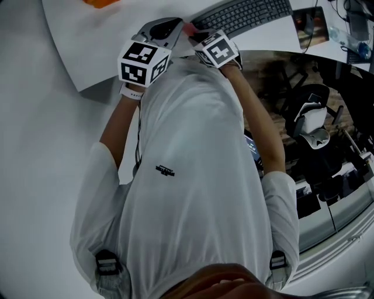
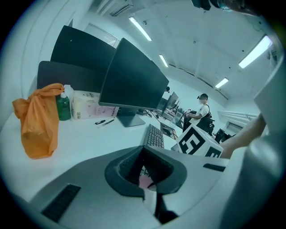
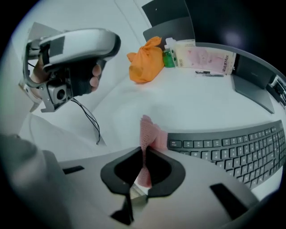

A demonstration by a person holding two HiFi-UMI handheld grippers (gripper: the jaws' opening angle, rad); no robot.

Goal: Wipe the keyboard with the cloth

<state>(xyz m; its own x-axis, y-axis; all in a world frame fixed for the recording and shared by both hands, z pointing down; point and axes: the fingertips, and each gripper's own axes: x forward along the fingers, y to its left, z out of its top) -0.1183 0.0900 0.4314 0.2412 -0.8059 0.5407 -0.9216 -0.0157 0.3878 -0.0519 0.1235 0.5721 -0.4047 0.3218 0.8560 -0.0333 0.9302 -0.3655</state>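
A dark keyboard (image 1: 245,14) (image 3: 232,150) lies on the white desk (image 3: 187,107). My right gripper (image 3: 144,148) (image 1: 197,36) is shut on a pink cloth (image 3: 149,134) (image 1: 188,26), which stands up between its jaws just left of the keyboard's near end. My left gripper (image 2: 144,150) (image 1: 173,26) hovers close beside it on the left, with its body (image 3: 71,49) held in a hand. Its jaws stand a little apart, and a bit of the pink cloth (image 2: 145,182) shows through the gap. The right gripper's marker cube (image 2: 199,143) sits to its right.
An orange bag (image 3: 145,65) (image 2: 38,120), a green bottle (image 2: 64,107) and a tissue pack (image 3: 203,58) stand at the desk's back. Dark monitors (image 2: 129,80) rise behind the keyboard. An office chair (image 1: 312,120) stands right of the desk, and a person (image 2: 203,114) is far off.
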